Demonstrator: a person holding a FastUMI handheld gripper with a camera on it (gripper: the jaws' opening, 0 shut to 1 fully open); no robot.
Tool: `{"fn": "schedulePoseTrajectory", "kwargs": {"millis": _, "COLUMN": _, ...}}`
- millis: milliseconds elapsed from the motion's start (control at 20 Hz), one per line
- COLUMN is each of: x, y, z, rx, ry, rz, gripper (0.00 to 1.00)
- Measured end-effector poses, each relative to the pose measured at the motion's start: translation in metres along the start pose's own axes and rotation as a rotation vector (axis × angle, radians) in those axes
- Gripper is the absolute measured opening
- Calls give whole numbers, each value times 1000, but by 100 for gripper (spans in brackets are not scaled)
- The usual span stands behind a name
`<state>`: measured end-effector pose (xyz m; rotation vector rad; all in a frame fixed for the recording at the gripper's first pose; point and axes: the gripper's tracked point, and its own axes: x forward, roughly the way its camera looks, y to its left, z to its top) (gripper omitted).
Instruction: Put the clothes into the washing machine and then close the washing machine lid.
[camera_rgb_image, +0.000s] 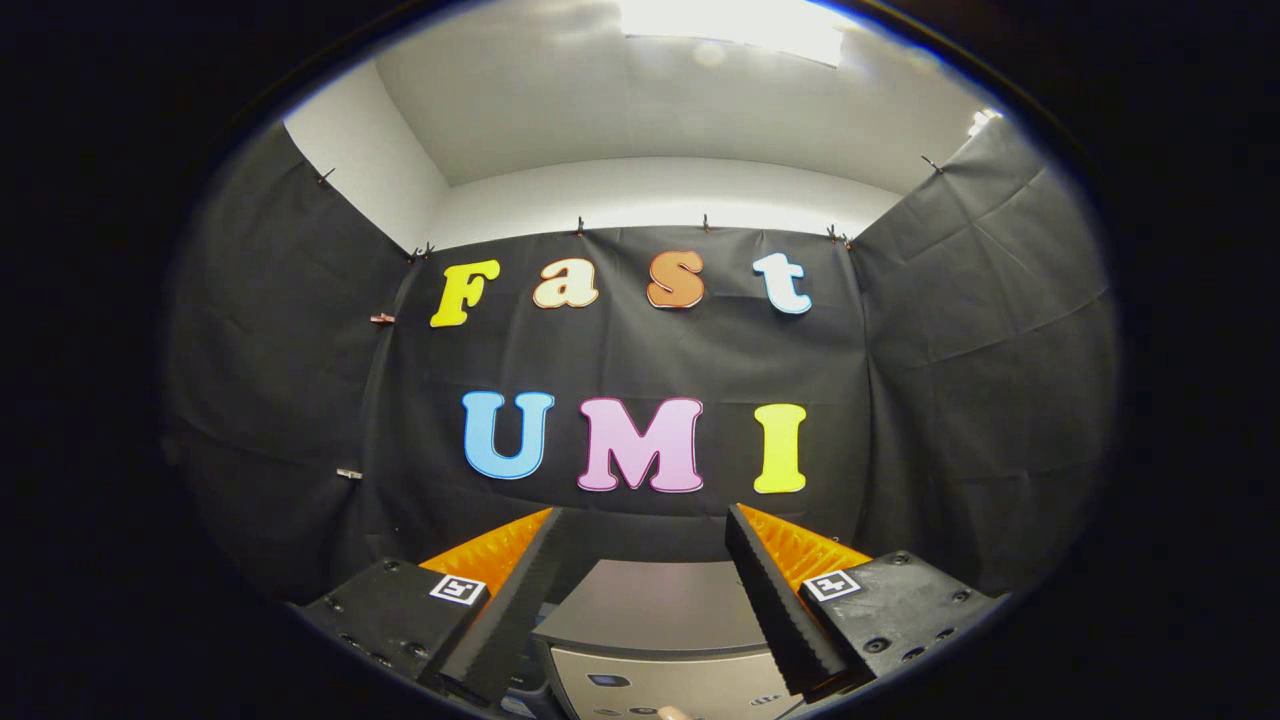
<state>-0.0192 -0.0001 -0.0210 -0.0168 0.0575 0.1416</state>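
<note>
Washing machine (655, 610) sits low at the bottom centre of the frame, its grey lid down, between the wide-open, empty fingers of the gripper (645, 525)

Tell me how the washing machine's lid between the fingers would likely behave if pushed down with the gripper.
The lid looks like a flat, rigid grey panel, so it would probably stay stiff, not flex. Its smooth surface hints that fingers may slide on it. The gripper is open, fingers spread to either side with nothing held; a push seems likelier than a pinch.
</note>
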Motion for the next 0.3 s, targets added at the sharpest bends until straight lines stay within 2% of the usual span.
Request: {"fn": "schedulePoseTrajectory", "kwargs": {"millis": 300, "x": -2, "y": 4, "z": -3, "rx": 0, "ry": 9, "rz": 18, "gripper": 99}}
